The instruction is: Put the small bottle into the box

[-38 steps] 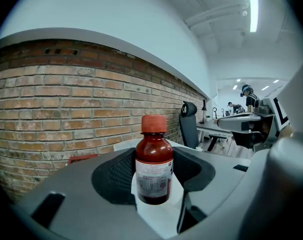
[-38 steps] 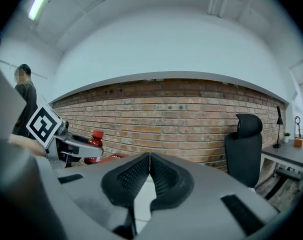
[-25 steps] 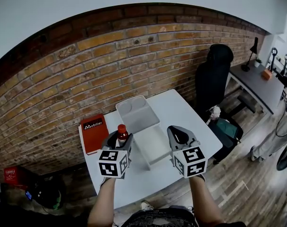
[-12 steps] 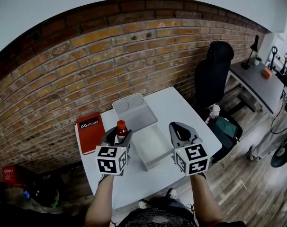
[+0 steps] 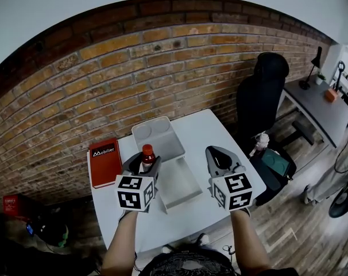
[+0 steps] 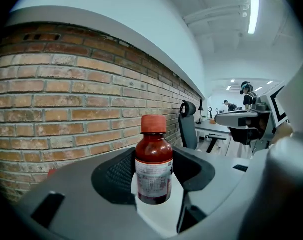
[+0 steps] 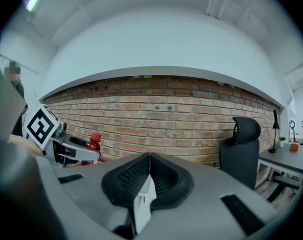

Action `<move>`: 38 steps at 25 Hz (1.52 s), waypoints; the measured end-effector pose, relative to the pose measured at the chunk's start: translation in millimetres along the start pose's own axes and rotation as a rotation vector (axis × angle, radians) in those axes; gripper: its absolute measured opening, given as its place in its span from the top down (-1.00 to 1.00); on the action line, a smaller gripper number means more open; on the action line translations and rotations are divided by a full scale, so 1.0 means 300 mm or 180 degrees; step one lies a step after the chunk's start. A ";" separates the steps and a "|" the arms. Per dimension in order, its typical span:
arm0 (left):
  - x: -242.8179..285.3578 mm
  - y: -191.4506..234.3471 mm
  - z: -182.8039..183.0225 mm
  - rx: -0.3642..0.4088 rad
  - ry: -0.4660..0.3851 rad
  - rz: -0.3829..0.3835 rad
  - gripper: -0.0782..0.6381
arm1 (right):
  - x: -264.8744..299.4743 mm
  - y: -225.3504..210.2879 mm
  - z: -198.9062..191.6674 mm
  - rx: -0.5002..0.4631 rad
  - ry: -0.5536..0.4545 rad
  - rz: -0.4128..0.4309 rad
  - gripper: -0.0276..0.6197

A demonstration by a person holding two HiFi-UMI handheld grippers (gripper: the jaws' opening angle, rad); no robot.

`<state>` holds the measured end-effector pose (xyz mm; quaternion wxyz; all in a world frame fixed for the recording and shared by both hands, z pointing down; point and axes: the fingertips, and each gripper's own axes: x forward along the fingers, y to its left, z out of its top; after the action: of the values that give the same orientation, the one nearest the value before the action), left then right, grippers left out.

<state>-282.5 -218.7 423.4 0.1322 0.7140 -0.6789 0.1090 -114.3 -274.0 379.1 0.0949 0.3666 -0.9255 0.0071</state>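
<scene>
Small bottle (image 5: 147, 156) stands upright, cap up, clamped in the left gripper (image 5: 142, 167), just left of the open box (image 5: 182, 181). On the box's far side, the right gripper (image 5: 220, 161) hangs empty, jaws pressed together.

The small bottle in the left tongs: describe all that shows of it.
The small dark-red translucent bottle has an orange-red screw cap and a pale printed label round its middle. It looks like glass or plastic. It stands upright, clamped at its lower body between the left tongs, over the white table, left of the open white box, not in it.
</scene>
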 end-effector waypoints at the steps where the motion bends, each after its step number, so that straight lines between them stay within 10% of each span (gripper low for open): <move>1: 0.007 -0.007 0.004 0.0003 -0.0001 0.0008 0.13 | 0.002 -0.013 0.000 0.0003 -0.0005 0.0008 0.85; 16: 0.061 -0.087 -0.022 0.0008 0.0190 -0.0083 0.13 | -0.019 -0.089 0.008 -0.0004 -0.0068 0.0025 0.85; 38: 0.184 -0.303 -0.382 -0.0084 0.1742 -0.0904 0.13 | -0.072 -0.086 -0.063 0.0100 0.0026 0.0027 0.85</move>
<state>-186.1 -228.2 546.1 0.3333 0.7440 -0.5129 0.2689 -78.3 -276.7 392.3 0.0928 0.3641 -0.9264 0.0235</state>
